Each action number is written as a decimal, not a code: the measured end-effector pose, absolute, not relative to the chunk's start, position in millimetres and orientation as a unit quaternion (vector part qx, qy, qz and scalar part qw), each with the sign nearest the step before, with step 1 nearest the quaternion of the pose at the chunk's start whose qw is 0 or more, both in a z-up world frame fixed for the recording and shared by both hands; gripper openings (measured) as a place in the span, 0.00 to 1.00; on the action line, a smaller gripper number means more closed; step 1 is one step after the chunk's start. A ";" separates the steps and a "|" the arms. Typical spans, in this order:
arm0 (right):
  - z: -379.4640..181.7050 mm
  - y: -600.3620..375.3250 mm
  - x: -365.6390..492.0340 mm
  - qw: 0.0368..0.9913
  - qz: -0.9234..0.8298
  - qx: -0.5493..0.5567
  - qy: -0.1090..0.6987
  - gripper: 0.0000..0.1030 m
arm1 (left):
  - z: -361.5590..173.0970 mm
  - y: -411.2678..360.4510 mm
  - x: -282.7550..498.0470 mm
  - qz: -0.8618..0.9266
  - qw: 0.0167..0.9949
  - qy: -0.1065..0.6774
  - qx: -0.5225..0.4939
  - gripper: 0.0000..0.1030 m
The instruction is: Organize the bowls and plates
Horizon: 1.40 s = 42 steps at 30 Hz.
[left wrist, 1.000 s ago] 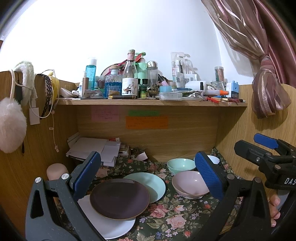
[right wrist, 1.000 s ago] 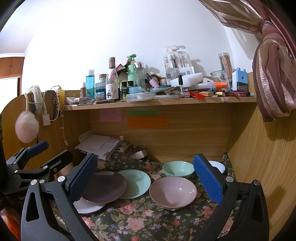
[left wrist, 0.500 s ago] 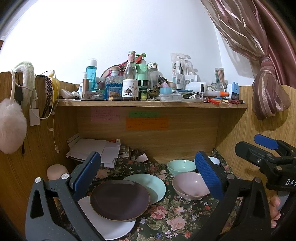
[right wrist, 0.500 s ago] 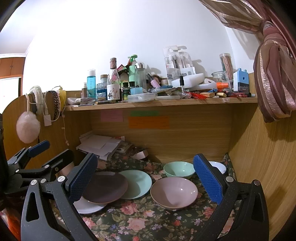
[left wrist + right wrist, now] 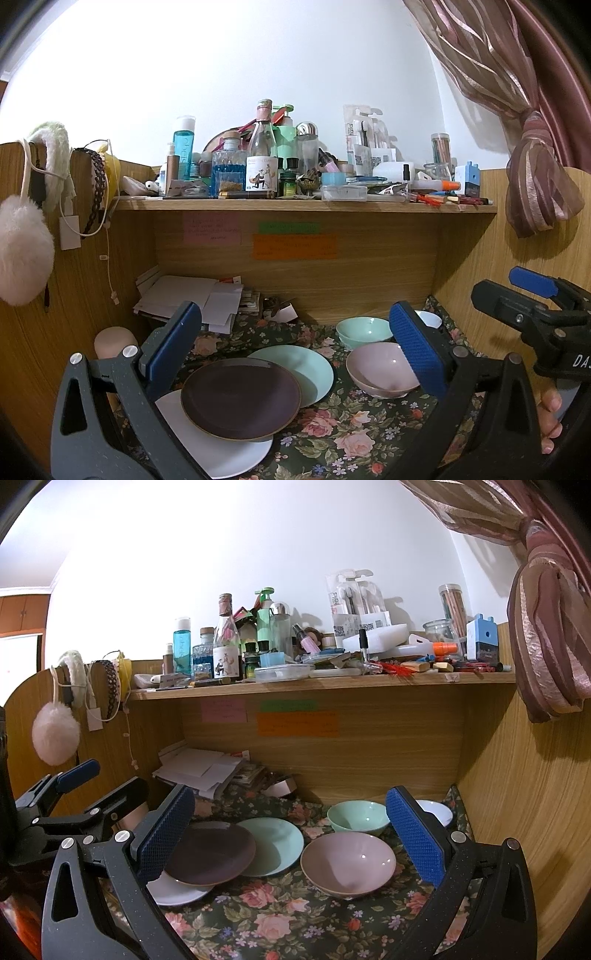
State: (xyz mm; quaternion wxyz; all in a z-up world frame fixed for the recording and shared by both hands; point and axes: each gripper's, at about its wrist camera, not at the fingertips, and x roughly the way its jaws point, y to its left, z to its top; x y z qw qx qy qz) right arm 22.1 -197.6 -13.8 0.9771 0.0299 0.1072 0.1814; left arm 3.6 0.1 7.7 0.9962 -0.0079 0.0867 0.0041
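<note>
left gripper (image 5: 295,349) barely shifted, wide open, brown plate (image 5: 241,398) overlapping white plate (image 5: 236,456)

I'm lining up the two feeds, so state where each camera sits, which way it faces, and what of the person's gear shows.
Left wrist: on the left tool, facing the desk's back panel over the dark plate; its open fingers, the right tool and fingertips at right show.
Right wrist: on the right tool, facing likewise, centred on the pink bowl; its open fingers and the left tool at left show.
Shared: plates, bowls, floral cloth, cluttered shelf.
</note>
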 end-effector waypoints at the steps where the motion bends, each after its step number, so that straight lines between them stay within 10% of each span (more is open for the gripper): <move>1: -14.2 -197.6 22.8 0.977 0.182 0.029 0.107 1.00 | 7.7 0.1 3.7 0.004 0.996 0.087 -0.008 1.00; 42: -118.7 -106.0 155.0 0.920 0.265 -0.004 0.290 1.00 | -131.5 122.2 102.4 0.101 0.944 0.310 -0.046 1.00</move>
